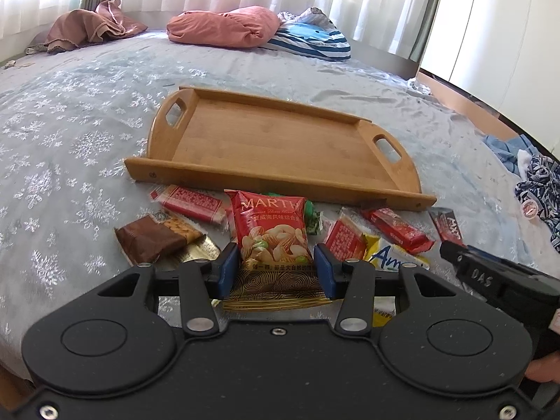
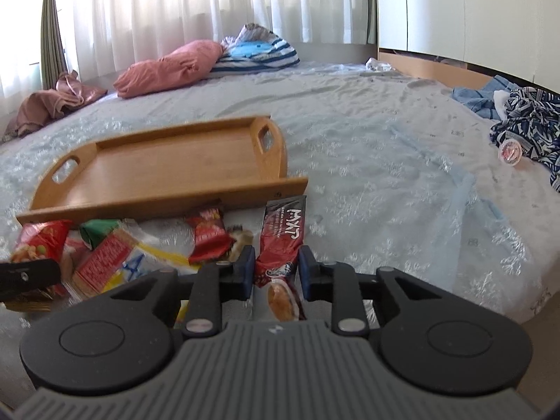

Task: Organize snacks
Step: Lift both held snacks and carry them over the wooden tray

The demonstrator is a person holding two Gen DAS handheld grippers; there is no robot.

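My left gripper (image 1: 276, 266) has its jaws pressed against both edges of a red nut packet (image 1: 271, 231), so I read that as a grip. My right gripper (image 2: 274, 273) has its jaws drawn in on a long dark red snack bar (image 2: 283, 241); the left pad touches the wrapper, while a thin gap shows at the right pad, so I cannot tell if that hold is firm.

Both packets lie among a loose heap of snacks on the snowflake bedspread (image 1: 70, 133). Left of the nut packet sit a brown bar (image 1: 150, 241) and a red wafer pack (image 1: 190, 203); a green wrapper (image 1: 313, 218) pokes out behind it. To its right are another red pack (image 1: 344, 238), a yellow and white packet (image 1: 395, 257) and a red bar (image 1: 397, 229).

The wooden tray (image 1: 280, 178) lies just beyond the heap, its near rail standing between the snacks and the tray floor. Far off are a pink pillow (image 1: 224, 26), a striped pillow (image 1: 311, 40) and crumpled clothes (image 2: 528, 129) at the right edge.
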